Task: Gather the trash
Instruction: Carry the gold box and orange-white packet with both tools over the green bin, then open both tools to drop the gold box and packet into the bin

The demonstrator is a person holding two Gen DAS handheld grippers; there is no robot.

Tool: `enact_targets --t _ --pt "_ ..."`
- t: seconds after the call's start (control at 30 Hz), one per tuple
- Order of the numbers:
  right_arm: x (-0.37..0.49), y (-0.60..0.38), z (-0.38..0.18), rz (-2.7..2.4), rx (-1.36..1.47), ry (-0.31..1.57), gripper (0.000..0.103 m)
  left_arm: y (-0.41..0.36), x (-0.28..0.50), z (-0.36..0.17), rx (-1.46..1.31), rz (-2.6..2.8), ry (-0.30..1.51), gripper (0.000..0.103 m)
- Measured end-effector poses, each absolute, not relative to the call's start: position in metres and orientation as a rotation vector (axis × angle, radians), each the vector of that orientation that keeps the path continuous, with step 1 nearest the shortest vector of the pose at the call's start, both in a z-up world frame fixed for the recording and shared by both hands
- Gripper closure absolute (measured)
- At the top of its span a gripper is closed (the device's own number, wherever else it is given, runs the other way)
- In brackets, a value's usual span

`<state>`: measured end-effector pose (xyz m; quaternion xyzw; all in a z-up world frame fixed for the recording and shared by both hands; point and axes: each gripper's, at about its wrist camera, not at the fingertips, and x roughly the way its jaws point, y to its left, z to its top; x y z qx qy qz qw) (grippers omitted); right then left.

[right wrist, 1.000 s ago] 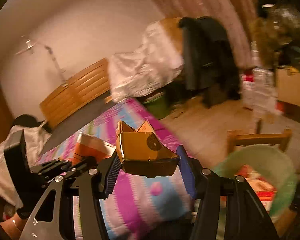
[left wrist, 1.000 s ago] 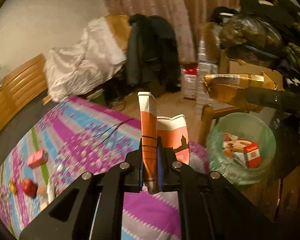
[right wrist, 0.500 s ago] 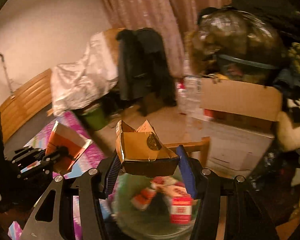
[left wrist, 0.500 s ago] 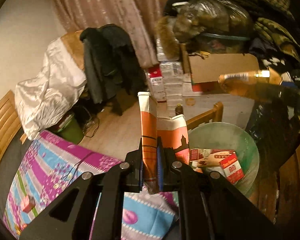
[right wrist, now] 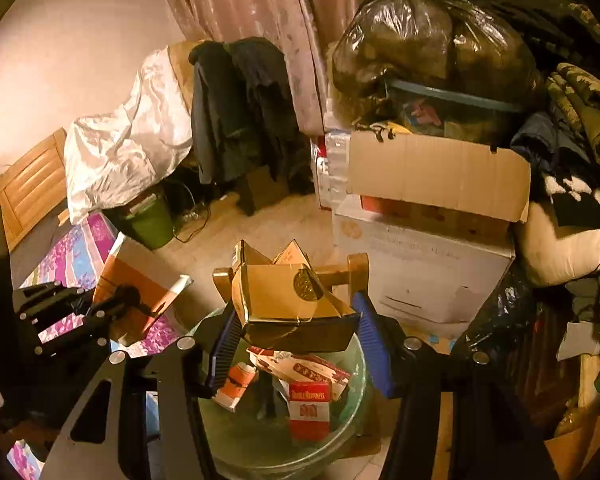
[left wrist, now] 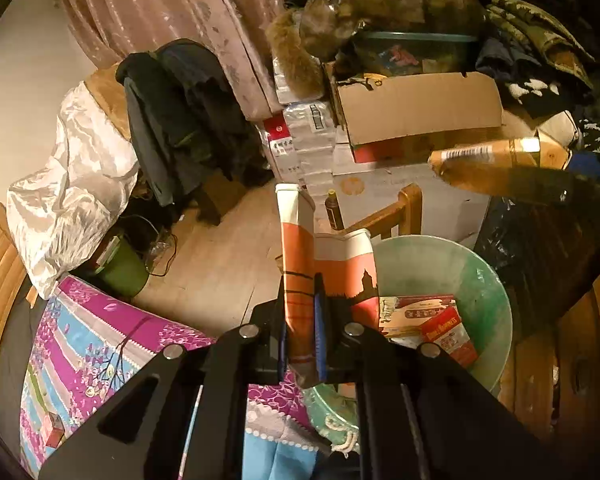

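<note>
My left gripper (left wrist: pixel 306 328) is shut on a flattened orange and white carton (left wrist: pixel 300 264), held upright at the left rim of a green trash bin (left wrist: pixel 492 288). My right gripper (right wrist: pixel 296 344) is shut on a gold box (right wrist: pixel 284 296) with open flaps, held directly above the bin (right wrist: pixel 356 392). The bin holds several red and white packs (right wrist: pixel 310 408). The gold box also shows in the left wrist view (left wrist: pixel 496 164) at the right. The orange carton shows in the right wrist view (right wrist: pixel 140 280) at the left, in the left gripper (right wrist: pixel 112 308).
A purple flowered bedspread (left wrist: pixel 92 344) lies left of the bin. A wooden chair back (left wrist: pixel 400 212) stands just behind the bin. Stacked cardboard boxes (right wrist: pixel 436 176) and a dark full bag (right wrist: pixel 432 40) are behind. A small green bin (right wrist: pixel 152 220) stands on the wooden floor.
Both grippers have swung from over the bed towards the green bin, each keeping its hold. The gold box now hangs over the bin and the orange carton is at its rim.
</note>
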<state>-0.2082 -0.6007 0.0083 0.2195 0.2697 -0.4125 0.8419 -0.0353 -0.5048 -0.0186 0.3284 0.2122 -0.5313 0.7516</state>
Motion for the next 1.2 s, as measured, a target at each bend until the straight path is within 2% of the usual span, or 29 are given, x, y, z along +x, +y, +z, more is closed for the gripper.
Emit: enact_targets --t 1.2 --pt "-0.196 -0.598 -0.013 -0.859 0.488 0.598 0.047 -0.516 -0.034 -0.03 0.739 -1.162 0.481 0.094"
